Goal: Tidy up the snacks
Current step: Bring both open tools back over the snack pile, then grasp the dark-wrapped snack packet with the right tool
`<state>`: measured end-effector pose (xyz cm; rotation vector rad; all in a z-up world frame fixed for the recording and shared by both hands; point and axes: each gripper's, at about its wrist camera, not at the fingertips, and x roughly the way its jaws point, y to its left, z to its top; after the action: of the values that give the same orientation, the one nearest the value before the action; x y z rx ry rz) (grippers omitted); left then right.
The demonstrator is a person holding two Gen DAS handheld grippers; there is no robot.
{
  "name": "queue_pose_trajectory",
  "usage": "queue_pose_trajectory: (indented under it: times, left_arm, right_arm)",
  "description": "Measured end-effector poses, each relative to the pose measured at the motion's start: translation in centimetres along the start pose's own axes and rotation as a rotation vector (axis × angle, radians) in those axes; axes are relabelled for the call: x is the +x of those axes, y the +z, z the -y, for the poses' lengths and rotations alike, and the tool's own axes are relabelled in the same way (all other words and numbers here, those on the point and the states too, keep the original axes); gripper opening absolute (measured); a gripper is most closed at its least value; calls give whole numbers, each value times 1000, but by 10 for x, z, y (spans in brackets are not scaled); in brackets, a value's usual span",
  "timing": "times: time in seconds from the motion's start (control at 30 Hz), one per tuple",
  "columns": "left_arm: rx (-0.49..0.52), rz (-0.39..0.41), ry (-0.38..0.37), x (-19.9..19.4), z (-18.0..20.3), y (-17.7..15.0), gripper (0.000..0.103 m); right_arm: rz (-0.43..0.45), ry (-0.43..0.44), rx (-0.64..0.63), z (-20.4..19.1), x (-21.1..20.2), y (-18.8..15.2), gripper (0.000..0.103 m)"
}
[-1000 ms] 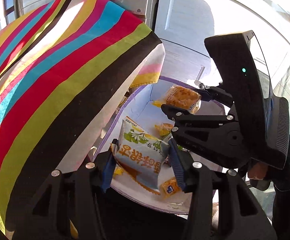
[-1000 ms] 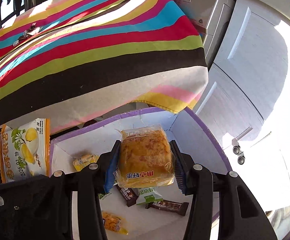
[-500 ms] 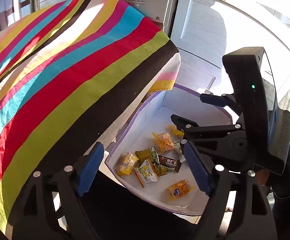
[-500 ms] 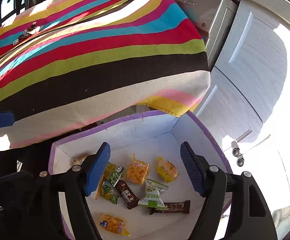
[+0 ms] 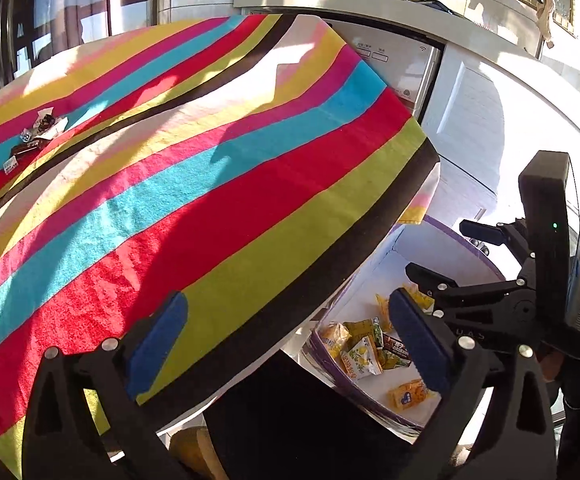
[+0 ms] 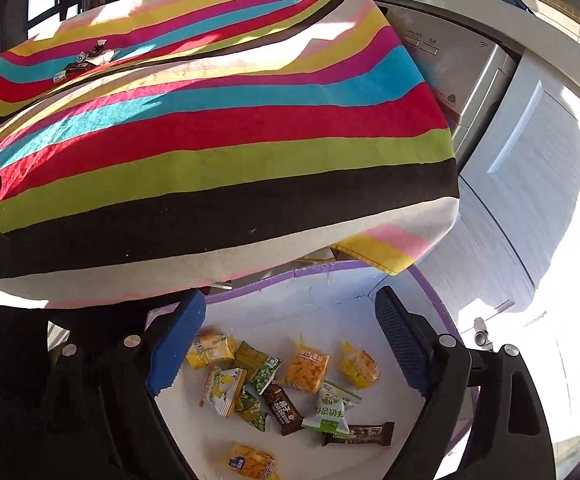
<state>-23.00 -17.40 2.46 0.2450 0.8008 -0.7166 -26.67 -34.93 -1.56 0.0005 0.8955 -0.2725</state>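
A white box with a purple rim (image 6: 329, 270) stands on the floor beside the table and holds several snack packets (image 6: 305, 372); it also shows in the left wrist view (image 5: 441, 226). My right gripper (image 6: 290, 344) is open and empty above the box. My left gripper (image 5: 290, 344) is open and empty over the table's near edge, left of the box. A few small snacks (image 5: 34, 136) lie on the striped tablecloth (image 5: 194, 184) at the far left, also in the right wrist view (image 6: 84, 60).
The striped cloth hangs over the table corner (image 6: 389, 248) just above the box. A white cabinet (image 6: 529, 184) and an appliance (image 6: 449, 76) stand behind. The right gripper body (image 5: 545, 280) is at the right of the left wrist view.
Both grippers opened and dropped their packets into the box. Both then rose and pulled back; the left one swung left over the table.
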Motion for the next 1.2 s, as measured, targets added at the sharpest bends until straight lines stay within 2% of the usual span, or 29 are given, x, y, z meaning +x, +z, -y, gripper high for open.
queue_pose_trajectory:
  times: [0.17,0.27,0.37,0.47,0.6,0.8,0.97,1.1,1.2]
  left_arm:
    - [-89,14,260,-11,-78,15,100]
    - [-166,-2,358,-12,-130,20,100]
    - [-218,-10,414,-5,-180,30,101]
    - [-314,-30,415,9,-237,44,101]
    - [-427,-19,462,32,-309,66,101]
    - [-532,20,534,56,-391,93,101]
    - [-587,52,530,65,-423,100,101]
    - [-608,26,457,75,-435,100,101]
    - [-621,25,443,78,-437,98,100]
  right_arm:
    - [41,121,43,-26,-3,33,86]
    - [27,190,31,-55,6,53,86]
    - [9,248,-5,-93,18,73,86]
    - [15,279,-57,-133,31,97,86]
    - [33,329,-110,-181,51,136,86]
    - [12,381,-111,-232,94,203,86]
    - [-7,411,-58,-258,131,253,86]
    - [27,418,-62,-285,152,287,86]
    - [75,418,-93,-309,165,314,86]
